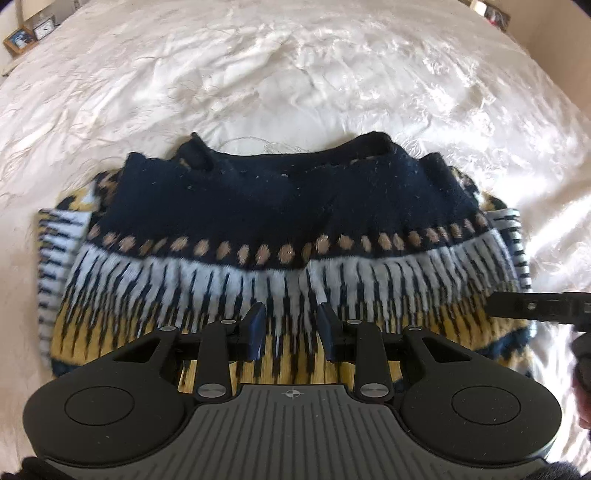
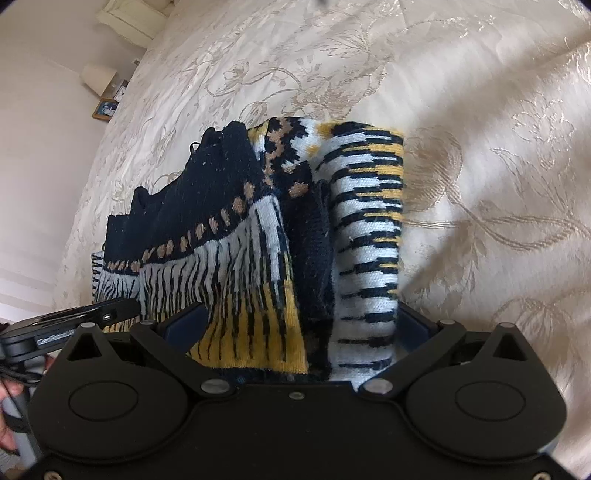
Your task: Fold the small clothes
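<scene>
The bed [image 1: 295,74] under me is spread with a cream cover woven in a shiny flower pattern, and it fills both views. On it lies the sweater [image 1: 258,206], a knit with a navy top, a row of tan dots, white and navy streaks and a yellow lower band; its side parts are folded in over the body.

My left gripper [image 1: 291,328] hangs just over the yellow band near the hem, its fingers [image 1: 255,325] apart with nothing between them. My right gripper [image 2: 299,332] is at the sweater's right side, where knit is bunched up and fills the gap between its wide-spread fingers [image 2: 188,317]; whether they pinch it I cannot tell.

Far off by the wall stand a framed photo [image 1: 18,40], a small clock [image 1: 44,28] and a lamp [image 2: 96,76]. The only writing is a pale mark on the other gripper's side in the right view, too blurred to read.
</scene>
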Available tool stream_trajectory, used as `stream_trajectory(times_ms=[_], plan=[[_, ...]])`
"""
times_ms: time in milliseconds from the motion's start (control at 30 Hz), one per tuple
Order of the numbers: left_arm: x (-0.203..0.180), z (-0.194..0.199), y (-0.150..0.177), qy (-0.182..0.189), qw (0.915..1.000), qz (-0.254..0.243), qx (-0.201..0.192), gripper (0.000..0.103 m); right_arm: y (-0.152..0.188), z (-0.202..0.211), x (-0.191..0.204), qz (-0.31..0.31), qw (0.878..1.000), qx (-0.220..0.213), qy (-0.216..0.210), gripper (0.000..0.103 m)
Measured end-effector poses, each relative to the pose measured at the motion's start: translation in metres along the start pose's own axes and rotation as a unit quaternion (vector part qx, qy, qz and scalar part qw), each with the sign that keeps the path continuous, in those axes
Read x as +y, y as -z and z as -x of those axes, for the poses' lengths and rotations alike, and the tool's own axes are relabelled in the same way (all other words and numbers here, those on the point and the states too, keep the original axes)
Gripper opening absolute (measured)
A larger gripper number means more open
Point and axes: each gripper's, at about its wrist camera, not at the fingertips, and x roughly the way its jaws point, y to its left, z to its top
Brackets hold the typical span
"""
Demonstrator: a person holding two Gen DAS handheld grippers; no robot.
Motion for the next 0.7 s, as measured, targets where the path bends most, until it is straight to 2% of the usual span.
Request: stream_trajectory(times_ms=[67,100,167,200,333,433,567,700], plan=[[-0.001,-0.015,0.0,-0.002,0.9997,-0.007,0.023,0.037,-0.001,0.001,0.001,-0.01,1.0,0.0,-0.001,0.103],[-0.001,-0.022,0.001,0.0,0.9995,-0.008,0.03,0.039,-0.001,0.001,0.001,-0.014,1.0,0.0,-0.001,0.098],[0.0,-0.03,0.0,0.003,0.9996,-0.004,0.026,0.046,-0.001,0.002,0.005,-0.012,1.0,-0.004,0.008,0.076],[0.001,-0.032,-0.001,0.005,0.9997,0.0,0.025,0.048,0.0,0.003,0.007,-0.01,1.0,-0.006,0.015,0.061],[0.002,-0.034,-0.001,0.01,0.9996,0.014,0.021,0.051,0.001,0.006,0.006,-0.034,0.999,-0.011,0.003,0.042],[0.007,-0.032,0.002,0.02,0.9996,0.007,0.019,0.051,0.001,0.011,0.016,-0.027,0.999,-0.018,0.01,0.036],[0.017,-0.014,0.003,0.043,0.9988,0.019,0.011,0.051,-0.001,0.023,0.042,0.0,0.999,-0.032,0.026,0.035],[0.029,0.014,0.011,0.026,0.9994,0.007,-0.021,0.051,-0.005,0.036,0.07,0.008,0.999,-0.037,0.027,0.035]])
